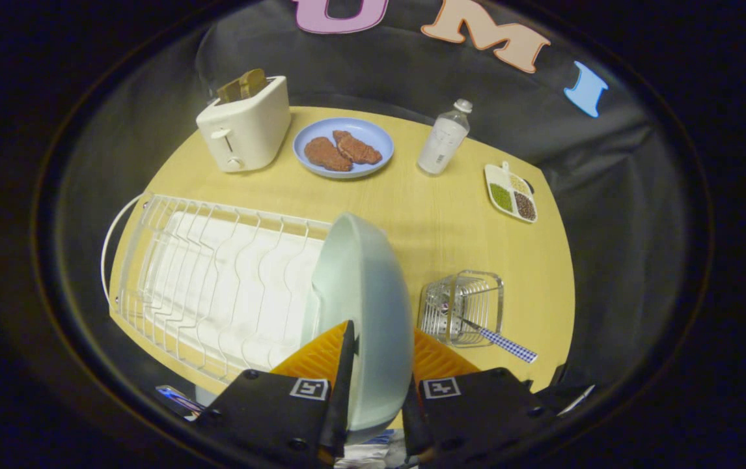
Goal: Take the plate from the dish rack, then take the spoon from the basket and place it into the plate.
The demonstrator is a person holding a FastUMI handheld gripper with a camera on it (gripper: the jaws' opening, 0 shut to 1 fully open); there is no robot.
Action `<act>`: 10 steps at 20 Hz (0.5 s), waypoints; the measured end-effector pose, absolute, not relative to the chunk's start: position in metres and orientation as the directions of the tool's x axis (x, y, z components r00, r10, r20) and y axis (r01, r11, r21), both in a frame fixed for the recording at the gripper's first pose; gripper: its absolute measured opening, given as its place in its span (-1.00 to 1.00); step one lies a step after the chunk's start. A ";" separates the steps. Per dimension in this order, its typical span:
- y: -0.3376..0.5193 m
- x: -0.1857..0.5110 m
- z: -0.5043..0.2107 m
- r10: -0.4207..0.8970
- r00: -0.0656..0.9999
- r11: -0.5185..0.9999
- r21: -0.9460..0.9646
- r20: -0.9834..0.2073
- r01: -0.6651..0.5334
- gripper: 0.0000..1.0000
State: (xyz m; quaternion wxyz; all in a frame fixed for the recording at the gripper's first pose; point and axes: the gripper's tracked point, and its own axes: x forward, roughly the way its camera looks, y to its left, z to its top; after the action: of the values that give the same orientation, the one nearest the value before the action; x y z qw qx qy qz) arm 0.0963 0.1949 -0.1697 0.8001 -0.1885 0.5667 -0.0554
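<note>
Now, fingers: gripper clamped on the plate.
Plate: on edge, rim pointing away.
Spoon: handle sticking out of basket.

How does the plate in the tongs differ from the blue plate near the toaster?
The pale green plate stands on edge, clamped between the tongs beside the dish rack; the blue plate lies flat on the table beside the toaster. The pale green plate carries nothing; the blue plate holds two brown meat pieces. Colours differ: pale green against blue. Both are round.
</note>
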 end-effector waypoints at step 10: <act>0.207 0.115 -0.146 -0.428 0.425 0.840 -0.524 -0.798 -0.139 -0.36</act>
State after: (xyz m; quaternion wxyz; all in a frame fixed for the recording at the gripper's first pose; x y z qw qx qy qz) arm 0.1151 0.2073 -0.1463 0.8002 -0.2681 0.5288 -0.0900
